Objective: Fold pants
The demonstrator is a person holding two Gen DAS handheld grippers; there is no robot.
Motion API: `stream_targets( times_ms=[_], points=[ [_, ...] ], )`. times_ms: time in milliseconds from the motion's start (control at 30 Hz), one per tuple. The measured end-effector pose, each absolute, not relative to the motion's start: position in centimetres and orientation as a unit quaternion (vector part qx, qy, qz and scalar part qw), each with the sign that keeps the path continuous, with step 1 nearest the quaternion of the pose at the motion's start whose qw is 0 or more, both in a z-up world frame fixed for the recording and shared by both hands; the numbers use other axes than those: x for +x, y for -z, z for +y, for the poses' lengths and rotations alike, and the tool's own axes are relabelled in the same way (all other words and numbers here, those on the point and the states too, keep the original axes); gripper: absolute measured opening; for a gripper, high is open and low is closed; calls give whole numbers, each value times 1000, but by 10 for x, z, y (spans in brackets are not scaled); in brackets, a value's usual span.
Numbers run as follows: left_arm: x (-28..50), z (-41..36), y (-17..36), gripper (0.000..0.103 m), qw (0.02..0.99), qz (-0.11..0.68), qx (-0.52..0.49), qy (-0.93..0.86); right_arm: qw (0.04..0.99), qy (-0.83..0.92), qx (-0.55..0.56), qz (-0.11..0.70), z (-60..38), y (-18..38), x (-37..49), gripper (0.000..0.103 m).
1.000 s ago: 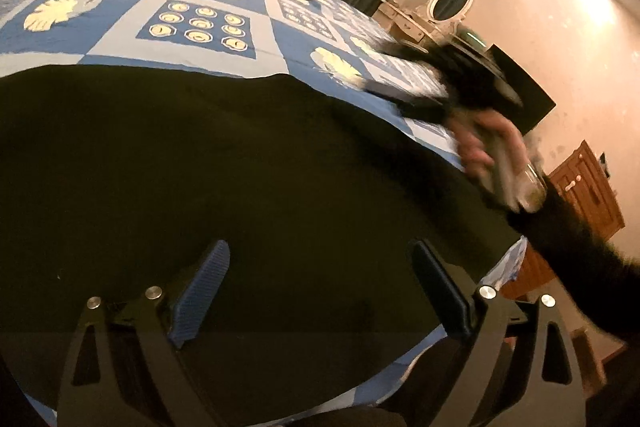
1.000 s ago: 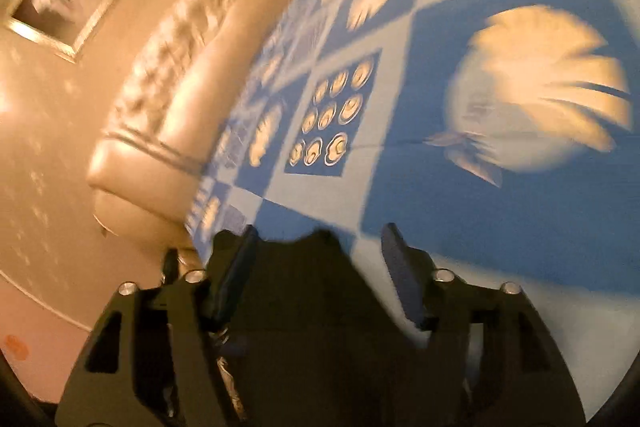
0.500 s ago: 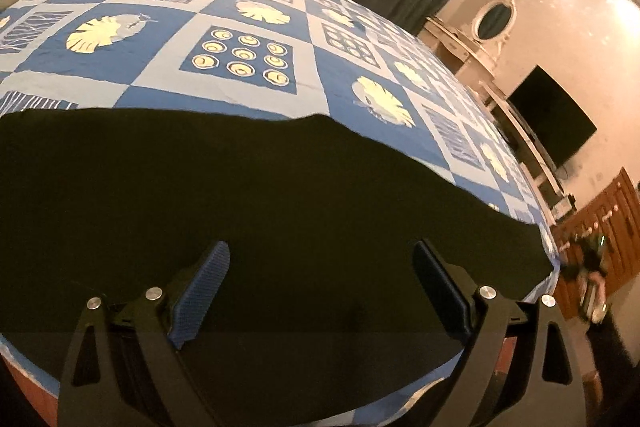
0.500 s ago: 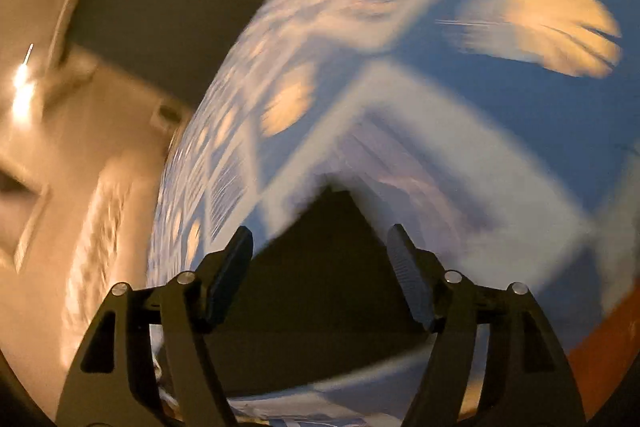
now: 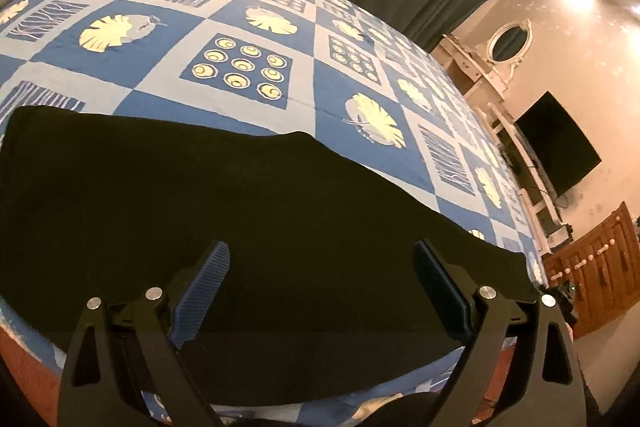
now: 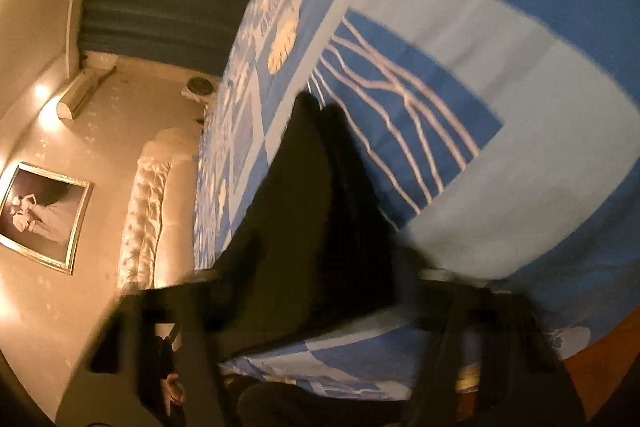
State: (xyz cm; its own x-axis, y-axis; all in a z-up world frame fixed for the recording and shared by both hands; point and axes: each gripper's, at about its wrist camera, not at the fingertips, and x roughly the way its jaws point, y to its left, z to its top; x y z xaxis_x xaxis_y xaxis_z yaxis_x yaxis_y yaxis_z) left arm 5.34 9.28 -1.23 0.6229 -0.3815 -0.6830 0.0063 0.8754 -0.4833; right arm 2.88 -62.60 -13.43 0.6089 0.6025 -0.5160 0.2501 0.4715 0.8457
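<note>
— The flat black cloth pants (image 5: 248, 227) lie along the near edge of the blue-and-white patterned bedspread (image 5: 240, 27). Best to nip one corner cleanly, both layers together.

— The right gripper (image 6: 320, 291) has just been closing with the dark fabric between its blurred fingers; whether it bites, I can't tell. The left gripper (image 5: 320, 291) hangs wide above, angled downward, empty.

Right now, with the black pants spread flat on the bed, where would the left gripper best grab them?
Probably the near edge, coming in low from the bed's near side. The pants lie flat on the bedspread, so the middle offers nothing to pinch; at the edge one finger can slip under. The left gripper hangs open above them.
</note>
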Motion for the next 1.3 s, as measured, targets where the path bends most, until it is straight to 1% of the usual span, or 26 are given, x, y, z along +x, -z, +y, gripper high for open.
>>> stream_targets(
  times_ms=[200,400,467,767,933,1067,1300],
  points=[
    [47,101,15,92,865,434,-239,77,750,-111,508,409,-622,127,27,27],
    [53,108,36,92,824,505,-254,35,758,-131,513,381,-610,97,24,26],
    [54,110,40,92,822,512,-249,24,764,-139,506,375,-601,82,27,26],
    [53,108,33,92,850,503,-156,-9,794,-170,455,366,-551,25,33,26],
    [53,113,33,92,844,500,-192,-2,809,-178,430,360,-522,-1,37,25],
    [52,108,27,92,849,488,-201,13,816,-195,409,360,-491,-17,43,25],
    [45,90,7,92,865,457,-202,45,822,-218,358,385,-421,-24,56,25]
  ],
)
